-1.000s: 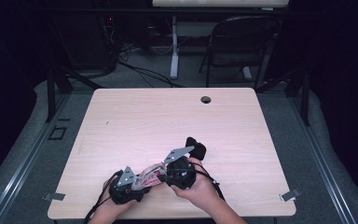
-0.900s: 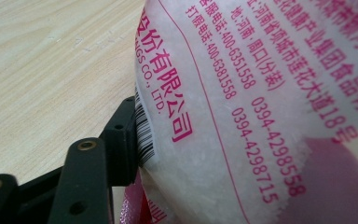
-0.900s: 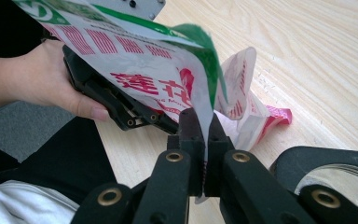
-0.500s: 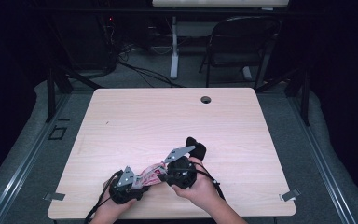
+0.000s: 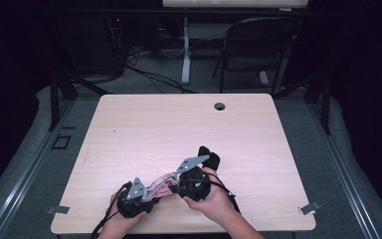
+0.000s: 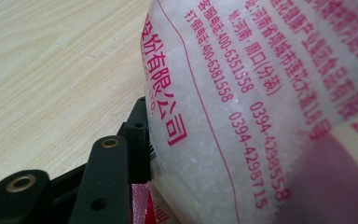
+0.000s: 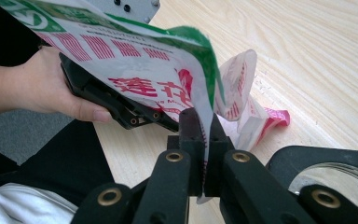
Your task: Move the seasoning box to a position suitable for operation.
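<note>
Fingers [image 7: 193,135] of your right gripper [image 7: 203,154] pinch the white plastic bag with red writing [image 7: 168,79]; your left gripper [image 5: 138,198] has just been closing around its full end.

I see a glossy, thin plastic bag [image 7: 168,79] printed in red and green, with coarse white crystals inside it. The table [image 5: 258,139] is pale, matt wood-grain laminate. At six o'clock, the right gripper [image 7: 204,135] has matt black plastic jaws with brass-coloured rivets.
</note>
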Action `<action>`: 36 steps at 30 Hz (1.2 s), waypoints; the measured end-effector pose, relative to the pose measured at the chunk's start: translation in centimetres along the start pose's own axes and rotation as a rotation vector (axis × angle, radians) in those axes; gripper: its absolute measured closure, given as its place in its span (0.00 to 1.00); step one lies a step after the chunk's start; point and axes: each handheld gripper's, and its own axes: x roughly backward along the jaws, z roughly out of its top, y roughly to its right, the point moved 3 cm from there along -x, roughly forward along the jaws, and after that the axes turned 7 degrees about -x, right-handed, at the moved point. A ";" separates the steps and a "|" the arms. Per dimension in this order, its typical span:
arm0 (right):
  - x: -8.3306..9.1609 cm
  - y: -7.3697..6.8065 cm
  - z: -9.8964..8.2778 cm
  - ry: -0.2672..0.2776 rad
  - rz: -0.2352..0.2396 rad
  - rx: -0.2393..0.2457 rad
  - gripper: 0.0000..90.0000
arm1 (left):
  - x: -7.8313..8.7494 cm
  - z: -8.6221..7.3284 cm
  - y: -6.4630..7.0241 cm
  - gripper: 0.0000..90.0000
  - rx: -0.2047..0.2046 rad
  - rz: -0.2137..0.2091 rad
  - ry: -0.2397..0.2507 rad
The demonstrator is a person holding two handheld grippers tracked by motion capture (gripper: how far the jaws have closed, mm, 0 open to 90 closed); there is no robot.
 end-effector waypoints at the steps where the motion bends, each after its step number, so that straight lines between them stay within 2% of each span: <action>1: 0.0 0.0 0.0 -0.001 0.001 0.002 1.00 | 0.0 0.0 0.0 0.62 0.002 0.000 0.002; 22: 0.4 0.2 0.1 0.019 0.017 -0.008 1.00 | 0.3 0.3 0.1 0.65 0.017 -0.014 0.011; 36: 0.9 0.3 0.2 0.052 0.034 -0.022 0.95 | 0.7 0.6 0.0 0.66 0.012 0.015 0.032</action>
